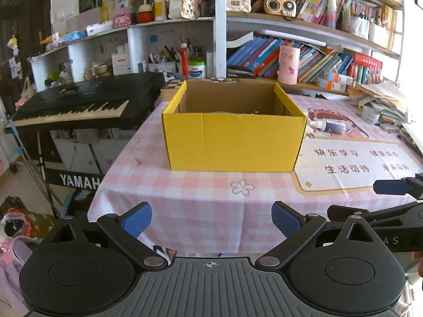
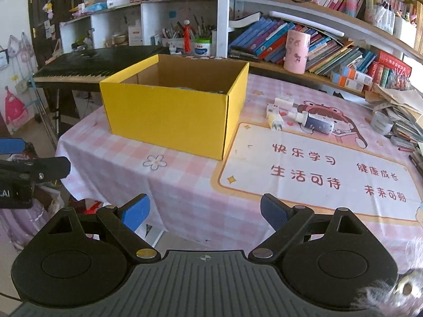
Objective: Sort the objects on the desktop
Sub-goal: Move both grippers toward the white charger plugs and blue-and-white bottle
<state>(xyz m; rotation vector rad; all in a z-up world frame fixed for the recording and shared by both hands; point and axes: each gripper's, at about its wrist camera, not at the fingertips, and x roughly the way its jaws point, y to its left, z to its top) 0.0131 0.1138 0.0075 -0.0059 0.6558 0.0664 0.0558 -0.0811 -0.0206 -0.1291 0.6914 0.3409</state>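
Tablecloth [image 2: 185,185] bare before yellow box [image 2: 169,116]

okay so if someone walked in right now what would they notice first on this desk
The open yellow box stands out, sitting on the pink checked tablecloth toward its far left. To its right lies a small cluster: a dark bottle and white plugs. Behind, crowded bookshelves line the wall.

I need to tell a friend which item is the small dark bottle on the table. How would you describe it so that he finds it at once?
Start at the big yellow box on the pink checked tablecloth. To its right, on the cartoon mat, lies a small cluster of pale items. The bottle lies on its side at the right end of that cluster: it alone has a dark body, with a white neck.
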